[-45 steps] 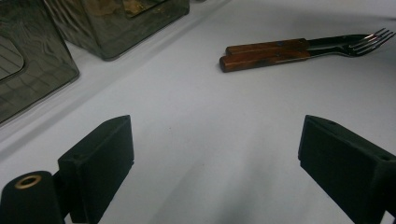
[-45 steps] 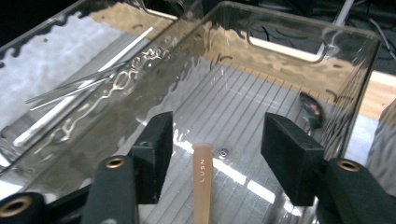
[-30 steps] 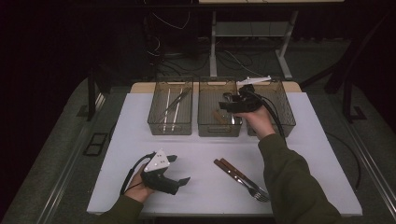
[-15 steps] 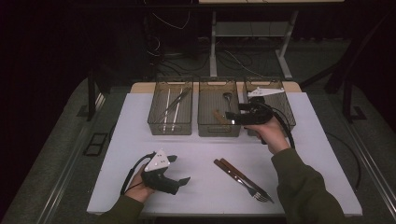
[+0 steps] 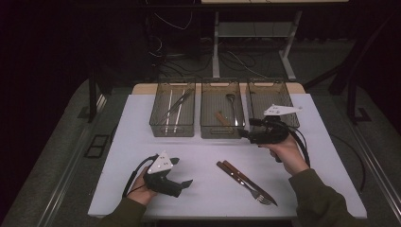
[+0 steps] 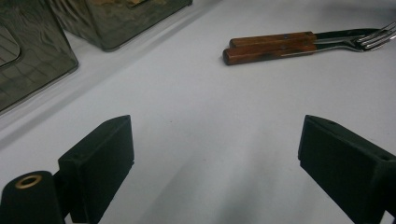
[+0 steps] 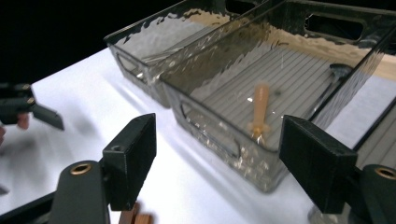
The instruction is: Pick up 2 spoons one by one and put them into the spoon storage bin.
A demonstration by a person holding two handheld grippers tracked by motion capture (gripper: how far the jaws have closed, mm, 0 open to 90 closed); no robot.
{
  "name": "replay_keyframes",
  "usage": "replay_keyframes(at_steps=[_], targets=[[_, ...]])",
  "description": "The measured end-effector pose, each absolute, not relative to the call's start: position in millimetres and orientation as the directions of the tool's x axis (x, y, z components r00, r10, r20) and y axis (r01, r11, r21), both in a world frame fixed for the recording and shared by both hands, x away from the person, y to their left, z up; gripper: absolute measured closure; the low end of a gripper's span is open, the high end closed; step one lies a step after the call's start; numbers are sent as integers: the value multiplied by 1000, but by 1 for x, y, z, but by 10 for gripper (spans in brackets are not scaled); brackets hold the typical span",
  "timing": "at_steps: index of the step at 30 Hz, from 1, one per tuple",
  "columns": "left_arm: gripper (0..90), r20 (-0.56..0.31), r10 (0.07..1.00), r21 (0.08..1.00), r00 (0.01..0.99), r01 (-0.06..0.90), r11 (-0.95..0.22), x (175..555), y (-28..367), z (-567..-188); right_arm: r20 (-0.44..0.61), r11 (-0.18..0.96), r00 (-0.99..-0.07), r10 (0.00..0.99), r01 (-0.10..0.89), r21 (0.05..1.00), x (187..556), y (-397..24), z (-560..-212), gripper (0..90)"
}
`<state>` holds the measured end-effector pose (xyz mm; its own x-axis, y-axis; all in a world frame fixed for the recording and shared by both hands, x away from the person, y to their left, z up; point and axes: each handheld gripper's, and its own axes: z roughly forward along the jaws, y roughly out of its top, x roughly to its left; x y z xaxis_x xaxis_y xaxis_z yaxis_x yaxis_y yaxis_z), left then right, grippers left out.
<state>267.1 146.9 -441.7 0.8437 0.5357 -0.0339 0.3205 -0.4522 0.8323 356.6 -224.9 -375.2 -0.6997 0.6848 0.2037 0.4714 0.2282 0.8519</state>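
Three clear bins [image 5: 172, 130] in a row beyond the right gripper [image 5: 246, 133]. Two wooden-handled utensils, knife [image 5: 236, 177] and fork [image 5: 250, 182], between both grippers, left gripper [image 5: 182, 172]. One spoon [image 5: 230, 101] in the middle bin.

Wooden-handled knife [image 5: 239, 175] and fork [image 5: 249, 187], flat, touching side by side on white table, handles toward ten o'clock, tips toward four o'clock.

Ahead of the right gripper [image 5: 246, 134], whose jaws stand apart with nothing between them, the near wall of the middle bin [image 5: 222, 131] rises as a barrier, with the left bin [image 5: 173, 128] and right bin [image 5: 289, 100] flanking it. Below and behind it the white table [image 5: 198, 156] lies bare, save the wooden-handled knife and fork [image 5: 246, 182]. The left gripper [image 5: 182, 174] has bare table between its wide jaws, the cutlery well ahead.
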Motion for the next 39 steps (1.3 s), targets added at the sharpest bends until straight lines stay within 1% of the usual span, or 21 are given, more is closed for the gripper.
replay_keyframes(at_steps=[18,24,27,29,30,31,32,35,37,39], targets=[[92,-24,539,833,842,315,-455,266,147,-441,204,254,-698,686,492,833,309,-258,-399,278],[92,-24,539,834,842,313,-453,265,147,-441,216,278,-717,663,503,819,294,-261,-405,278],[92,-22,539,835,842,312,-454,265,147,-441,244,284,-723,647,525,803,287,-261,-409,280],[92,-22,538,834,843,312,-455,265,147,-441,249,311,-739,626,529,789,282,-259,-411,281],[92,-22,539,834,842,312,-454,265,147,-441,250,323,-744,619,532,783,279,-258,-412,292],[92,-22,538,834,842,313,-455,265,147,-441,242,334,-747,619,530,779,277,-257,-413,331],[92,-23,539,834,842,313,-454,265,147,-441,242,341,-743,624,538,771,274,-256,-413,374],[92,-22,539,834,842,313,-454,265,146,-441,233,365,-753,615,534,763,267,-253,-415,549],[92,-22,539,835,842,313,-454,265,146,-441,229,379,-764,603,527,760,264,-251,-415,640],[92,-21,539,834,842,312,-455,265,146,-441,229,391,-763,605,535,749,260,-249,-416,708]])
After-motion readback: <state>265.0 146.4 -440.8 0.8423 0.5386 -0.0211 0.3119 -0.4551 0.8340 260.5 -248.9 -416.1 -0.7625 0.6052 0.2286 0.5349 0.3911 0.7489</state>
